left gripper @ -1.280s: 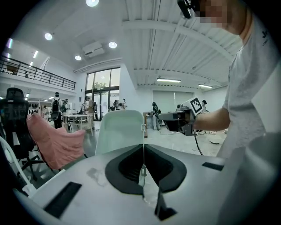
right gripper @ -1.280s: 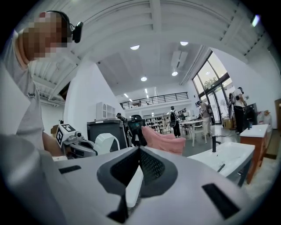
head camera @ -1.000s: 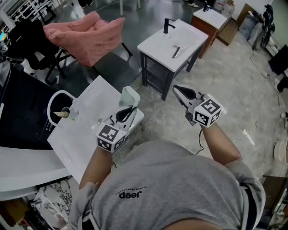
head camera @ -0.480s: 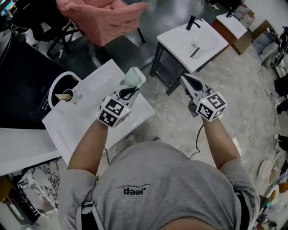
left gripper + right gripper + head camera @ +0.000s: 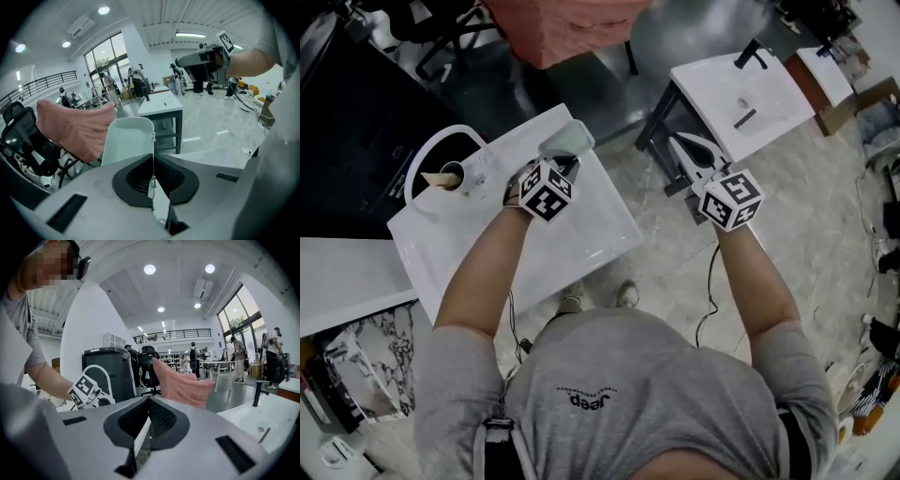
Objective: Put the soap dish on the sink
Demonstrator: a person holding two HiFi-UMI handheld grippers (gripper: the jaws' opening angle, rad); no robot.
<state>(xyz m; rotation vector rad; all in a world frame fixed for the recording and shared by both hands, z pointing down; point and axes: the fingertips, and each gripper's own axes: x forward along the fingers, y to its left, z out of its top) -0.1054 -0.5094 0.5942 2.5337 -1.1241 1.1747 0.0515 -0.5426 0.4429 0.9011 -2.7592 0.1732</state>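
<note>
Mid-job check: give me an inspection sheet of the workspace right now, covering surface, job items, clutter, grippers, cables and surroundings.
Surface: white sink, in front of the person.
Job's things: pale green soap dish, held on edge over the sink's far side, apparently not yet set down.
Clutter: small cup near the sink's far left corner.
Grippers: left gripper, jaws clamped on the dish; right gripper, jaws together, empty.
Cables: black lead hanging from the right gripper.
Surroundings: second sink; pink cloth; people far off.
</note>
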